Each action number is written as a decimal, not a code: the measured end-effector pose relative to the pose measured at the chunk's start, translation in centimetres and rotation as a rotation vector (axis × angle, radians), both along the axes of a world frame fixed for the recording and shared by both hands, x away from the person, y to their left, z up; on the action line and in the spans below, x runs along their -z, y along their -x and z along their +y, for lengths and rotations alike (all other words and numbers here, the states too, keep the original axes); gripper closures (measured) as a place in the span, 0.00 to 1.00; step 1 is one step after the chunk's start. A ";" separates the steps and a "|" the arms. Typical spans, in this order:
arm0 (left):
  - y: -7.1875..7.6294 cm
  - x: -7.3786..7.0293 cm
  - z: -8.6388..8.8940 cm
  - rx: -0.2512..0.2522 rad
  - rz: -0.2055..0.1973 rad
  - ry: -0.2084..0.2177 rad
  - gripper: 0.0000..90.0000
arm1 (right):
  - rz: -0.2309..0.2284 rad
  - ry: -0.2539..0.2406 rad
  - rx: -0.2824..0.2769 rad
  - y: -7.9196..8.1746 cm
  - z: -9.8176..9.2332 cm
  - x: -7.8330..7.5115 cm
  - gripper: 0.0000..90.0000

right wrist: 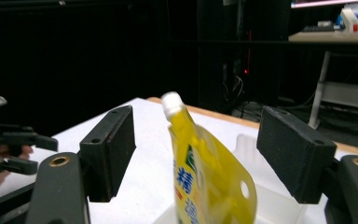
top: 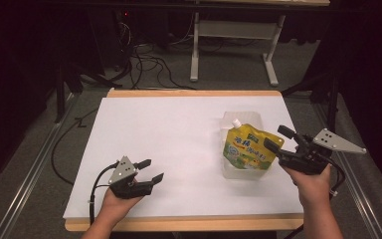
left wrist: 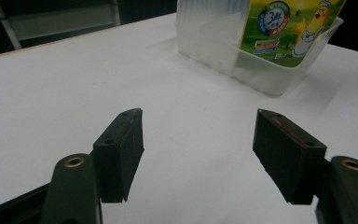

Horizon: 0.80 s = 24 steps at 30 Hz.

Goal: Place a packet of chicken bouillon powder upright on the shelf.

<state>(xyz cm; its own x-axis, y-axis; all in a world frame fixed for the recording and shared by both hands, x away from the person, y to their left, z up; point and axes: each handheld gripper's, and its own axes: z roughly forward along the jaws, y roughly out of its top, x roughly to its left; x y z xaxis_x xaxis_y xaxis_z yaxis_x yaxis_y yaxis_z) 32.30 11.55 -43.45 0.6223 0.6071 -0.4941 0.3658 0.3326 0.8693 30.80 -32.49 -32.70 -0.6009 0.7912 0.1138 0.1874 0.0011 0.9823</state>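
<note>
Yellow spouted pouch point(top: 247, 146) stands upright in a clear plastic bin point(top: 227, 171), just ahead of the right hand-held gripper point(top: 277, 139), whose jaws are spread, touching nothing. Best withdraw straight back, avoiding tipping it. Left hand-held gripper point(top: 151, 170) rests spread.

Pouch in a tub at the right of the desk

The pouch point(top: 247, 147) stands in the tub point(top: 251, 118) on the desk's point(top: 179, 129) right half, spout toward the far side. The right gripper point(top: 274, 138) hangs just right of the pouch, apart from it. The left gripper point(top: 150, 170) sits near the desk's near-left edge, well apart from the tub.
</note>
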 end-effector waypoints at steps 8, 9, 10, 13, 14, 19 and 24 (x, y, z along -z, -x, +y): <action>0.1 -0.1 -0.1 0.006 -0.002 0.006 0.38 | -0.040 0.012 -0.050 1.2 1.8 -1.5 0.30; 0.1 -0.1 -0.1 0.007 -0.003 0.006 0.38 | -0.047 0.016 -0.062 1.3 2.1 -1.6 0.30; 0.2 -0.1 -0.1 0.008 -0.003 0.007 0.38 | -0.049 0.015 -0.073 1.4 2.6 -1.7 0.30; 0.2 -0.1 -0.1 0.010 -0.003 0.006 0.38 | -0.053 0.028 -0.115 1.5 3.9 -1.5 0.31; 0.2 -0.1 -0.2 0.011 -0.001 0.007 0.38 | -0.051 0.033 -0.130 1.5 4.4 -1.3 0.31; 0.3 -0.2 -0.1 0.012 -0.002 0.008 0.38 | -0.008 0.068 -0.179 1.1 6.4 0.2 0.33; 0.3 -0.2 -0.1 0.016 -0.001 0.012 0.38 | 0.046 0.104 -0.235 0.8 8.7 2.5 0.33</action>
